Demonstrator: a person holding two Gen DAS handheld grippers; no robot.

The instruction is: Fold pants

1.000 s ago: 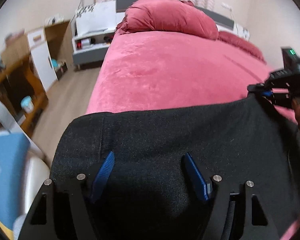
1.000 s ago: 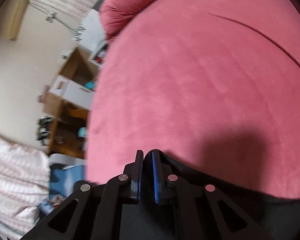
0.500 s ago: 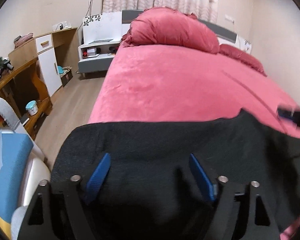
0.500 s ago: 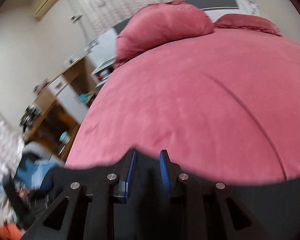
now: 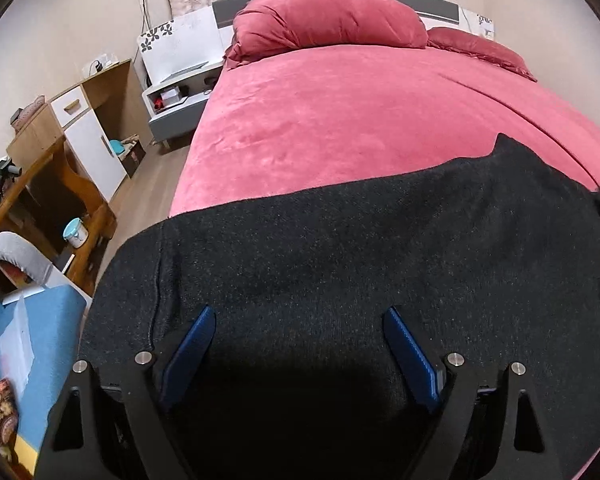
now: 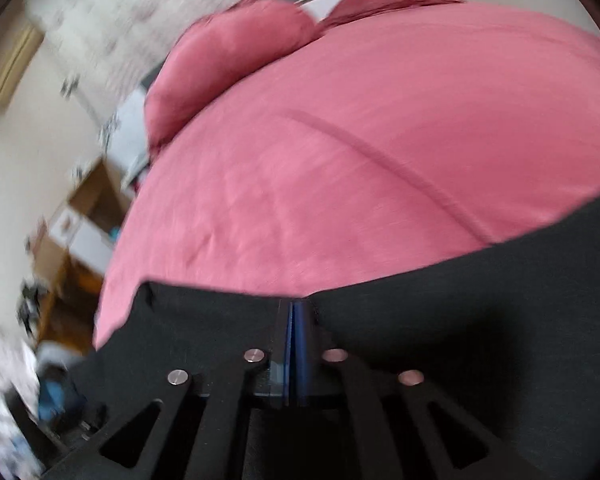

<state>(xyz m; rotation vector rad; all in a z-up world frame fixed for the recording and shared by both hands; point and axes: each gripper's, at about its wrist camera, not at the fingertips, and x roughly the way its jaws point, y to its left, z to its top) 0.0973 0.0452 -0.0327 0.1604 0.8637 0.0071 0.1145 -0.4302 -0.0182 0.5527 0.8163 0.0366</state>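
The black pants [image 5: 340, 248] lie spread across the near end of the red bed [image 5: 340, 120]. My left gripper [image 5: 298, 314] is open, its blue fingers wide apart just above the black cloth, holding nothing. In the right wrist view the pants [image 6: 480, 300] fill the lower part, their far edge against the red bedspread [image 6: 340, 160]. My right gripper [image 6: 294, 308] has its blue fingers pressed together at that far edge; the view is blurred, so I cannot see whether cloth is pinched between them.
A heaped red duvet [image 5: 324, 16] and a red pillow [image 5: 480, 52] lie at the head of the bed. A white nightstand [image 5: 180, 80], a wooden cabinet [image 5: 80, 128] and a desk [image 5: 40, 200] stand along the left. A blue cloth [image 5: 32, 344] lies at lower left.
The right gripper opened slightly half a second ago and has shut again; its view has swung and blurred. The left gripper has stayed open above the pants, tilting slightly.
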